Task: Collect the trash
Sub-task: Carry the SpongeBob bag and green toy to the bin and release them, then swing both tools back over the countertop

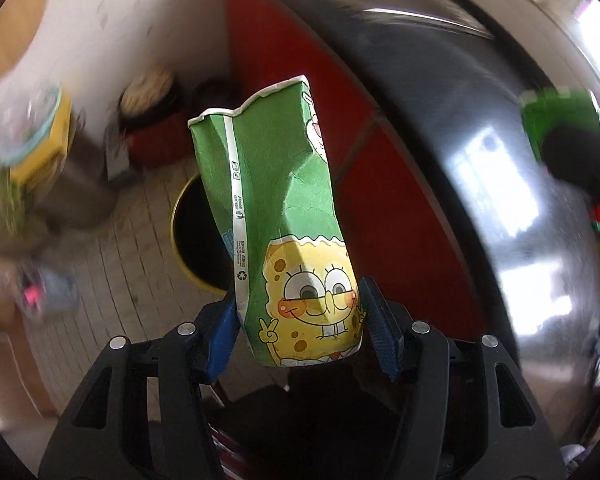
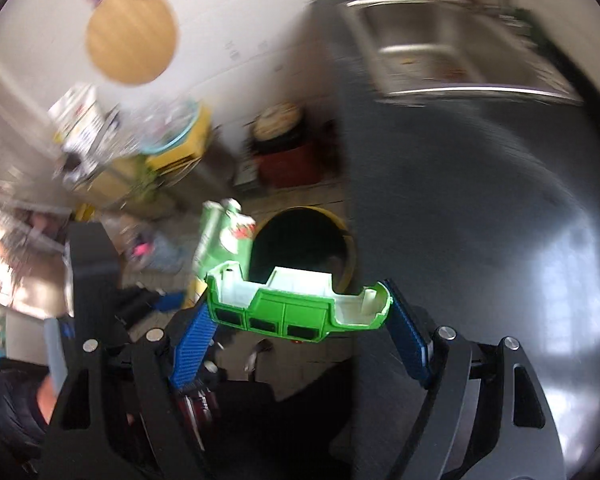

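Gripping a crumpled green paper cup (image 1: 284, 216) near its base, the left tongs (image 1: 300, 328) press their blue pads (image 1: 380, 328) against both sides of it. The cup bears a yellow cartoon sponge figure and a white seam strip, and its dented white rim points away from the camera. Beyond the cup, low on the tiled floor (image 1: 112, 272), sits a round bin (image 1: 184, 236) with a yellow rim and a dark inside; the cup hangs in the air in front of it.

The right tongs (image 2: 300, 312) hold a green plastic toy car body (image 2: 296, 308) crosswise between their blue pads (image 2: 408, 340), its pale hollow underside facing up and its dark windows facing the camera. In the right wrist view the same bin (image 2: 340, 224) lies just past the car body, beside the dark glossy table (image 2: 480, 220). The cup (image 2: 220, 236) shows there too, to the left of the bin, above the left tongs' black frame.

A steel sink (image 2: 452, 52) sits in the table farther back. A round wooden board (image 2: 132, 40) hangs on the white wall, and blurred clutter lines the floor beneath it.
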The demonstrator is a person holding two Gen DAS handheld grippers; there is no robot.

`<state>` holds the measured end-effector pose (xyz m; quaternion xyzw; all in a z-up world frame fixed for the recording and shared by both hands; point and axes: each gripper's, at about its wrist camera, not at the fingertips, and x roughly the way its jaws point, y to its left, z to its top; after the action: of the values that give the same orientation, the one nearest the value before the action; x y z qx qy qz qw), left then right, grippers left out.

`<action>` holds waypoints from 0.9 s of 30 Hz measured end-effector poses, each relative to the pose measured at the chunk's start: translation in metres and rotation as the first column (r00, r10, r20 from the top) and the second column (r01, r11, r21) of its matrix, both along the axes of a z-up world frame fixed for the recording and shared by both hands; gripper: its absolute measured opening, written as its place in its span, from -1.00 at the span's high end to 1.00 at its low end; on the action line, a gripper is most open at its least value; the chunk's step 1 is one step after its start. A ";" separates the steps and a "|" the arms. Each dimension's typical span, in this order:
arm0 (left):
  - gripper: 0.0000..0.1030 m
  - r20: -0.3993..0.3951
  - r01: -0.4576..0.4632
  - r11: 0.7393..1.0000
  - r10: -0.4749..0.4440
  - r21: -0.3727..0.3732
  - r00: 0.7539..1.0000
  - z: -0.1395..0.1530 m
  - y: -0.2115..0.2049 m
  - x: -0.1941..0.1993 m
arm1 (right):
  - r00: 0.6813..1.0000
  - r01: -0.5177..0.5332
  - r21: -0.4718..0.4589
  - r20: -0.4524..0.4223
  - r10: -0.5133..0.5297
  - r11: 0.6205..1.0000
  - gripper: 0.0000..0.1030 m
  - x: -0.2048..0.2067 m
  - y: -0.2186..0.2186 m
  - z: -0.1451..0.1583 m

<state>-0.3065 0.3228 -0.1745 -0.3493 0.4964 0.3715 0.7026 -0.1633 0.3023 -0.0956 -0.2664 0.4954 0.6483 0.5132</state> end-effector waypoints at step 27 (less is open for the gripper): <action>-0.66 0.042 -0.137 0.990 0.137 -0.012 0.990 -0.041 0.054 -0.036 | 0.999 -0.022 -0.037 0.031 0.023 0.999 -0.72 -0.021 0.079 -0.024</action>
<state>-0.3426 0.3767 -0.2152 -0.3937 0.4578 0.4091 0.6841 -0.1842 0.3817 -0.1194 -0.2916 0.4961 0.6406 0.5084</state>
